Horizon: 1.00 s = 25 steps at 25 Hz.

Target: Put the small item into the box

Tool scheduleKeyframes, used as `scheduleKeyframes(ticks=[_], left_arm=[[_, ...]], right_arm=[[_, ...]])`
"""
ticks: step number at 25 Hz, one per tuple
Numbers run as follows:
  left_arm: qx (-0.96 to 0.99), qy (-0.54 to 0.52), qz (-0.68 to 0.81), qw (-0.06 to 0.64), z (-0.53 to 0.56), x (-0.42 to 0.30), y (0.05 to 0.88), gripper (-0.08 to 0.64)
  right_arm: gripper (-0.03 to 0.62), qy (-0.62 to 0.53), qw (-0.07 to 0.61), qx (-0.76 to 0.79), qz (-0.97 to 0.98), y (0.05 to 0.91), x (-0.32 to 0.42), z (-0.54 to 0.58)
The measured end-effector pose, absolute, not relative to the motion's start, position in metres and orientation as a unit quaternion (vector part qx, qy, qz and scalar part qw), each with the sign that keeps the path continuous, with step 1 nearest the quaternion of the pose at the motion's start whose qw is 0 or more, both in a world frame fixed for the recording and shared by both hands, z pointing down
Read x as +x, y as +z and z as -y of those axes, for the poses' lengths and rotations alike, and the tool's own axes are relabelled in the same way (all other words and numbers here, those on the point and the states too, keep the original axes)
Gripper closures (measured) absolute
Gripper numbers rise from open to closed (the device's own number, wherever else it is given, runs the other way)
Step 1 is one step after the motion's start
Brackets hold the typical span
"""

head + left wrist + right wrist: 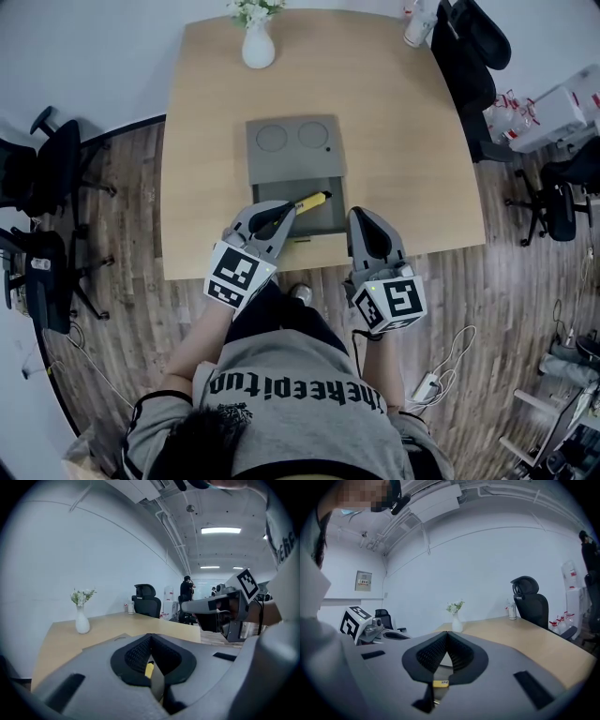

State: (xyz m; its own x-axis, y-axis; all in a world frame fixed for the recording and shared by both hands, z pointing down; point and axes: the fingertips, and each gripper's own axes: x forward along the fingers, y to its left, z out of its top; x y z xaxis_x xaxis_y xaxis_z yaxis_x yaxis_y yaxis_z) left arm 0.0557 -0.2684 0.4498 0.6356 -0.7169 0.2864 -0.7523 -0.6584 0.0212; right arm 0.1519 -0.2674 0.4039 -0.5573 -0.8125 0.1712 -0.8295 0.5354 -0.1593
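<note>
- The left claw [287, 209] is pressed onto a slim yellow item [312, 200]. The left gripper view shows yellow pinched between the pads [149, 670].
- The item sticks out past the tips over the open near compartment of the grey box [272, 171]. Whether it touches the box floor cannot be told.
- Judgement: lower the item level until it sits inside the walls, release only then, and draw straight back clear of the rim.
- The right claw [360, 215] is pressed together with nothing between the pads. It sits just beside the box and could steady it.
- The box stands on the worktop [403, 141], well apart from the vase [258, 45].
- Writing: the shirt [309, 389] carries print that is not reliably legible. The marker cubes [234, 274] show patterns only. No brand can be read on the box.
</note>
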Motion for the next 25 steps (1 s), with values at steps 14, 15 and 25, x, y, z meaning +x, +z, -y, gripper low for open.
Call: scheduleKeyframes(ticks=[14,15,25], left_arm=[[0.893,0.072,0.441,0.044,0.241,0.042,0.41,0.543],[0.892,0.067,0.444,0.044,0.24,0.041,0.408,0.543],[0.881,0.04,0.472,0.02,0.225,0.034,0.388,0.543]], right_arm=[[0.584,0.09,0.03,0.445,0.891,0.388,0.14,0.25],[0.584,0.089,0.029,0.442,0.892,0.387,0.139,0.249],[0.585,0.073,0.024,0.413,0.908,0.382,0.13,0.24]])
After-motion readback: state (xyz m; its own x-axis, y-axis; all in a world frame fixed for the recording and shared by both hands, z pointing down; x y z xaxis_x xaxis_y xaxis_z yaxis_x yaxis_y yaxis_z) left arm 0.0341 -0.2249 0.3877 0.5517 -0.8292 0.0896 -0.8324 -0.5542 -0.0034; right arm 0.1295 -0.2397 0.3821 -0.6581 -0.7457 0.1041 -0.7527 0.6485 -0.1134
